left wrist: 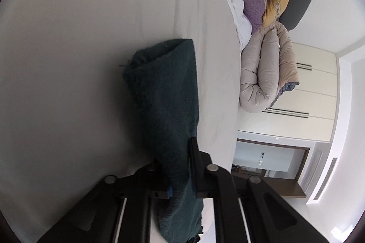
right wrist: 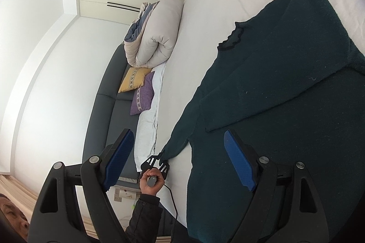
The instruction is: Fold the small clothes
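Dark green sweater (right wrist: 285, 87) spread on white bed (right wrist: 205, 21), left gripper (left wrist: 180, 165) clamped on its sleeve (left wrist: 164, 87), right gripper (right wrist: 180, 160) gaping wide above garment, rolled duvet (right wrist: 155, 35) at bed's far edge

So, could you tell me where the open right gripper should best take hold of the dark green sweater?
Probably the folded-over edge of the sweater, just ahead of the right gripper. It lies as a raised flap on the bed; come straight forward, one finger under it.
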Demonstrator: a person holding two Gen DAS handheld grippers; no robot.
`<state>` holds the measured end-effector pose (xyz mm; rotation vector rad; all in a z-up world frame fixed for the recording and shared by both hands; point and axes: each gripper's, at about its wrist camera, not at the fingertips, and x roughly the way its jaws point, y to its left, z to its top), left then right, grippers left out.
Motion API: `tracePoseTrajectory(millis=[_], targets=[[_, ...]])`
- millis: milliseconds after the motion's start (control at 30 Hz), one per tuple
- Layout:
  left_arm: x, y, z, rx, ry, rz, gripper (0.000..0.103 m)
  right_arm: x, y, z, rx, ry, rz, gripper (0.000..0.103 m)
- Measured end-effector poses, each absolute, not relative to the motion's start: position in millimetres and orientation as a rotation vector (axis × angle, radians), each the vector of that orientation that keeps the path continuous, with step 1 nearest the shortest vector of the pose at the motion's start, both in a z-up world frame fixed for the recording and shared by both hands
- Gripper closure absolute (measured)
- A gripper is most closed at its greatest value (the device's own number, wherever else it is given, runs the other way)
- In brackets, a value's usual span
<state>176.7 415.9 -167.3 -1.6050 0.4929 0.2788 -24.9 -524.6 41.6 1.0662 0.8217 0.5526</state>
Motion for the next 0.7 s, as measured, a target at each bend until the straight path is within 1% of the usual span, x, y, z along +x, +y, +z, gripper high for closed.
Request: tracePoseTrajectory(millis=[67, 167, 233, 300, 367, 433, 467, 567, 700], targets=[[182, 407, -148, -1.489, 0.520, 0.281, 0.096, -22, -524, 38, 1.063, 0.832, 0.548, 0.022], [203, 383, -104, -1.276, 0.551, 0.228, 0.095, -17, -523, 36, 1.042, 0.842, 0.536, 0.022], [225, 349, -65, -1.052, 0.584, 0.182, 0.096, -12, -521, 37, 1.020, 0.846, 0.531, 0.022], [248, 288, -25, -0.686, 0.633, 0.140, 0.096, -5, -518, 38, 1.009, 0.849, 0.532, 0.022], [260, 202, -3, -0.228, 0.652, 0.125, 0.096, 6, -511, 38, 0.991, 0.864, 0.540, 0.022], [255, 125, -8, 0.126, 0.625, 0.096, 0.096, 20, -499, 34, 0.965, 0.908, 0.559, 0.022], [250, 96, -17, 0.238, 0.613, 0.077, 0.096, 27, -491, 31, 0.953, 0.934, 0.562, 0.022], [231, 46, -44, 0.389, 0.593, 0.029, 0.096, 48, -463, 16, 0.928, 1.012, 0.607, 0.022], [214, 19, -73, 0.525, 0.599, 0.000, 0.095, 69, -434, -15, 1.004, 1.077, 0.632, 0.022]])
